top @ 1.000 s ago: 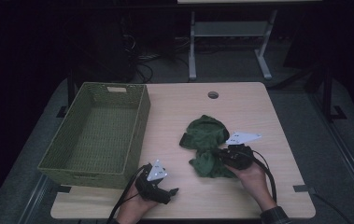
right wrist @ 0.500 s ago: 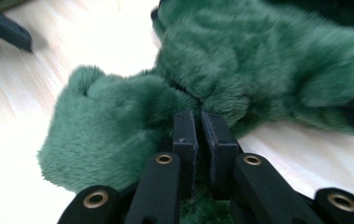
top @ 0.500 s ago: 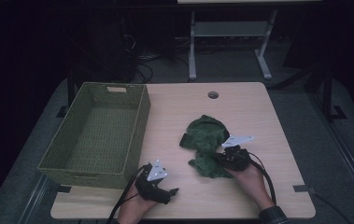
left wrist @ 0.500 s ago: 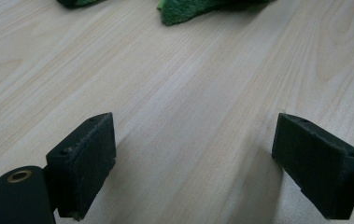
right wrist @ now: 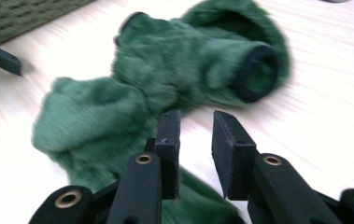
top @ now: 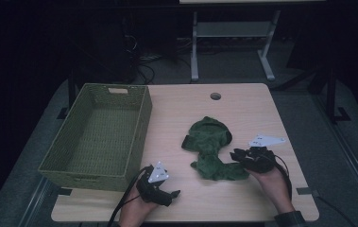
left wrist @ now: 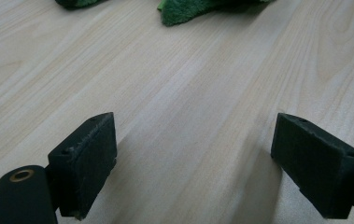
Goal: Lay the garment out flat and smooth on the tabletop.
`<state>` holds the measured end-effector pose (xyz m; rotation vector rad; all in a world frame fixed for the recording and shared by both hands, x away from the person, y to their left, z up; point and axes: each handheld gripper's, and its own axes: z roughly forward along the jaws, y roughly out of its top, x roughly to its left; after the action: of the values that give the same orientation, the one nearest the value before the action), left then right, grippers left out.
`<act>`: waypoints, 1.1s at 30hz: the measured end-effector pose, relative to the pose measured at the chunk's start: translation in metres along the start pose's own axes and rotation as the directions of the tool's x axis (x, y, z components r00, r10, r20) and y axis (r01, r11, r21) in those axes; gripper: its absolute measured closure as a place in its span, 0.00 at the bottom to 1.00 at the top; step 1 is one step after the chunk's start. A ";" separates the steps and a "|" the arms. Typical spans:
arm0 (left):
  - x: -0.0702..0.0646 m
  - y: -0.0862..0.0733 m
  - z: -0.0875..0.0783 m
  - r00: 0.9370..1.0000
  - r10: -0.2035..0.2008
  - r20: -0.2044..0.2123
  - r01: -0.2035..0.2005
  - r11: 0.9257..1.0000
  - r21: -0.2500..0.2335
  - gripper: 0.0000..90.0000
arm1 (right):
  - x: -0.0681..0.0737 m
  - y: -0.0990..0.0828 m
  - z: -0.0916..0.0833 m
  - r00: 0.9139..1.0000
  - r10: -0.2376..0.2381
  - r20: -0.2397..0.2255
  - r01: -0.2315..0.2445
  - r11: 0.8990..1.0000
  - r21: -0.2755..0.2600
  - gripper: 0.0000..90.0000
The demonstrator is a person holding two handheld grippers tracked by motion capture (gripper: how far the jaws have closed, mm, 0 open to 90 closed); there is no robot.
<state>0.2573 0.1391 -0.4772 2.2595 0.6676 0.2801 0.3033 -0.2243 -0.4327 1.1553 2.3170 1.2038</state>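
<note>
The right gripper (right wrist: pixel 195 154) had its jaws a narrow gap apart and had just been opening; in the right gripper view nothing was pinched between the pads, though the green fleece garment (right wrist: pixel 165 93) lay directly under and ahead of them. In the high view that gripper (top: pixel 242 158) sat at the garment's (top: pixel 212 149) near right edge, touching or just beside the fabric, so it looked as if the grip had been let go.

The garment lay crumpled at the middle of the wooden table (top: pixel 242 113), its long axis running roughly from the person's side toward the far edge, a dark-lined cuff or opening (right wrist: pixel 258 72) at the far end.

The left gripper (top: pixel 165 194) rested near the table's front edge, jaws spread wide over bare wood (left wrist: pixel 188 116), well apart from the cloth. The woven green basket (top: pixel 96 137) stood empty to the left.

The right hand was plainly nearer; any regrasp would reach leftward and forward into the fabric.
</note>
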 end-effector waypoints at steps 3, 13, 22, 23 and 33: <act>0.000 0.000 0.000 1.000 0.001 0.001 -0.001 1.000 0.000 0.15 | -0.007 -0.005 -0.010 1.000 0.018 0.009 -0.018 1.000 -0.006 0.75; 0.000 0.000 0.000 1.000 0.002 0.003 -0.002 1.000 0.001 0.15 | -0.024 -0.027 -0.040 0.998 0.046 0.034 -0.047 0.998 0.031 0.65; 0.000 0.000 0.000 1.000 0.003 0.003 -0.003 1.000 0.004 0.15 | -0.022 -0.061 -0.048 0.999 0.043 -0.011 -0.042 0.996 0.081 0.64; 0.000 0.000 0.000 1.000 0.003 0.003 -0.003 1.000 0.004 0.15 | -0.021 -0.065 -0.046 0.999 0.048 -0.019 -0.046 0.994 0.095 0.64; 0.000 0.000 0.000 1.000 0.003 0.002 -0.003 1.000 0.004 0.15 | -0.020 -0.067 -0.034 0.994 0.051 -0.096 -0.041 0.994 0.104 0.67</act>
<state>0.2577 0.1393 -0.4770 2.2641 0.6640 0.2778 0.2621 -0.2807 -0.4671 1.2157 2.4638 1.1957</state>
